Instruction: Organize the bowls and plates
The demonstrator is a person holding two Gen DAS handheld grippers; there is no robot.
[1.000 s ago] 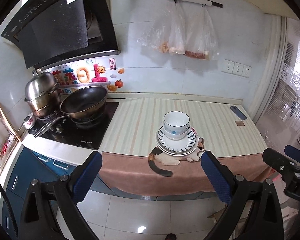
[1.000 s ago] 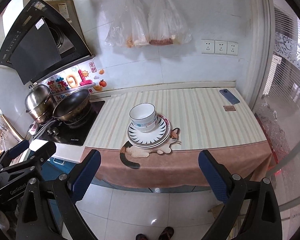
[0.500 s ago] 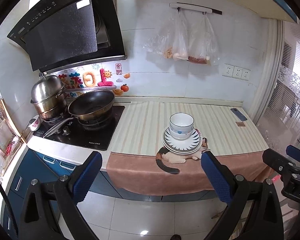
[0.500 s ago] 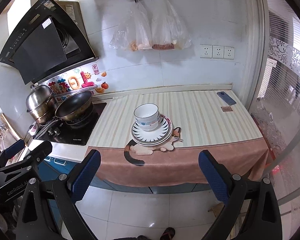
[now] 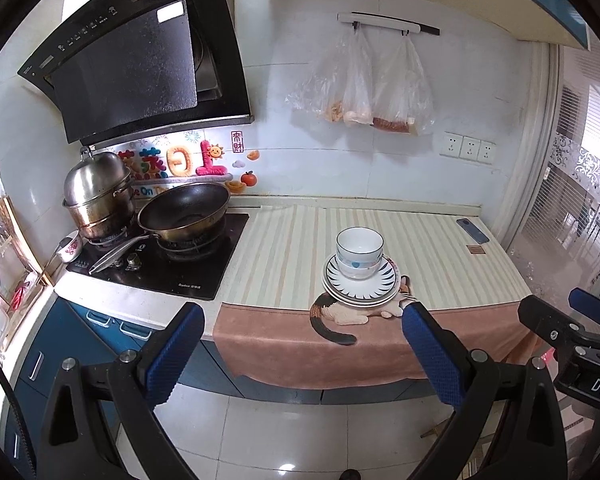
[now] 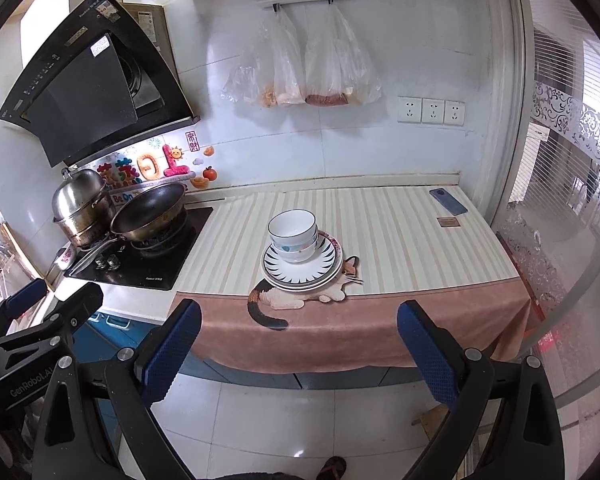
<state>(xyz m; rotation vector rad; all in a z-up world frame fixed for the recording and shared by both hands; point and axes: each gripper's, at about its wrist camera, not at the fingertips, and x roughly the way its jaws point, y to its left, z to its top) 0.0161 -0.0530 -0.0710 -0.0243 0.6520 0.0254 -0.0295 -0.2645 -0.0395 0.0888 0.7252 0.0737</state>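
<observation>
White bowls (image 5: 359, 249) (image 6: 293, 236) sit nested on a stack of plates (image 5: 382, 292) (image 6: 324, 270) with a dark ray pattern, near the front of the striped counter mat (image 5: 292, 256) (image 6: 388, 240). My left gripper (image 5: 302, 354) is open, held well back from the counter above the floor, with nothing between its blue pads. My right gripper (image 6: 300, 350) is also open and empty, likewise back from the counter edge. In the left wrist view the right gripper (image 5: 568, 320) shows at the right edge; in the right wrist view the left gripper (image 6: 52, 304) shows at the left.
A wok (image 5: 184, 214) and a steel pot (image 5: 98, 196) sit on the black hob (image 5: 160, 264) at left. A phone (image 5: 473, 230) lies at the counter's back right. Plastic bags (image 5: 360, 80) hang on the wall. A brown cloth with a cat picture (image 5: 340, 316) drapes over the counter front.
Both views have pulled back and tilted up: the counter and stack appear smaller and farther, with more hood and wall showing. Both grippers stay open. The stack has not moved.
</observation>
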